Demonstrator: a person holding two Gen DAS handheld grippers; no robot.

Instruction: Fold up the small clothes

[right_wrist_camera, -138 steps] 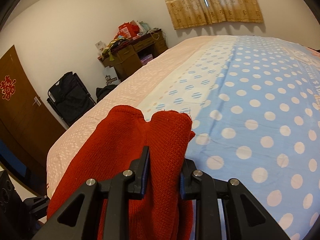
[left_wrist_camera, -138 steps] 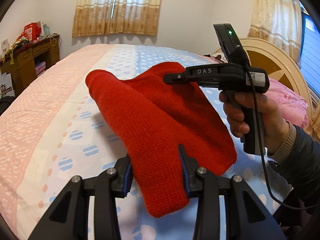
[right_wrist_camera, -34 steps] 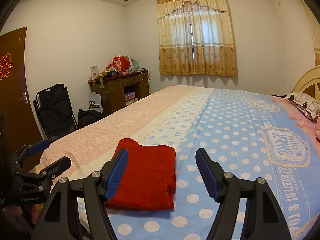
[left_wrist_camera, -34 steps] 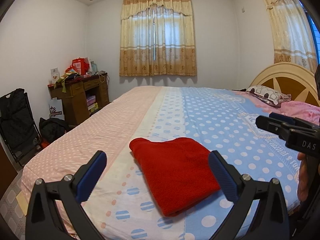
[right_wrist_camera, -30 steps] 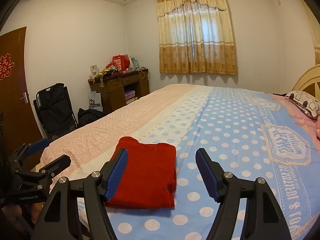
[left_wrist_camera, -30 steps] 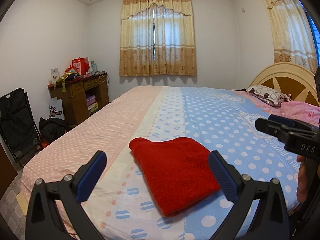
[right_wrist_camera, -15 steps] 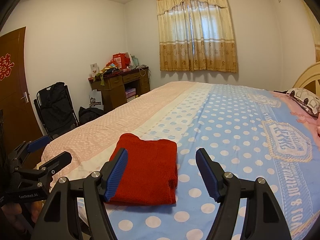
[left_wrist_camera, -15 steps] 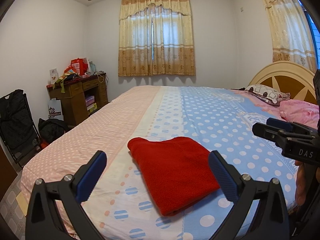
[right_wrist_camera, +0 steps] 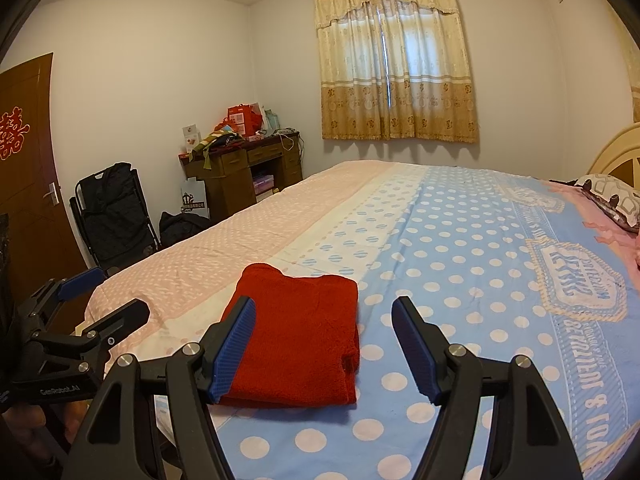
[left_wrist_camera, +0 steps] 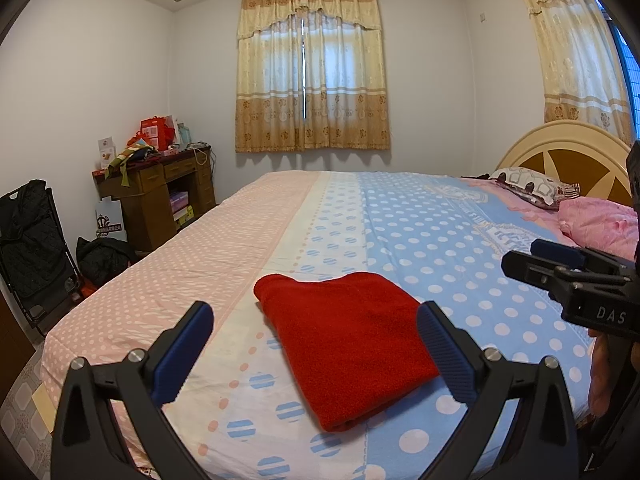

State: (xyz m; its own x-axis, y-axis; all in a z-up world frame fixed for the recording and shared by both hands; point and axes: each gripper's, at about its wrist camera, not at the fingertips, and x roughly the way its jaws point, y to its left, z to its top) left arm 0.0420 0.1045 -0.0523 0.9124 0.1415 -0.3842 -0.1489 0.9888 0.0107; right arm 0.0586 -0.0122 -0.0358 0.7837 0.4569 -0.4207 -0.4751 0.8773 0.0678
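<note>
Both claws, the left gripper (left_wrist_camera: pixel 312 336) and right gripper (right_wrist_camera: pixel 324 340), gaped empty at lower frame over the red garment (left_wrist_camera: pixel 344 336), seemingly fully folded on the bed (left_wrist_camera: pixel 420 220).

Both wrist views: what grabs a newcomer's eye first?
The red knit garment, folded into a neat rectangle near the foot edge of the bed, vivid against the pink and blue polka-dot sheet. Next, the blue-padded left gripper and right gripper, both open, held short of the garment and holding nothing. Behind, gold curtains cover the far-wall window.
</note>
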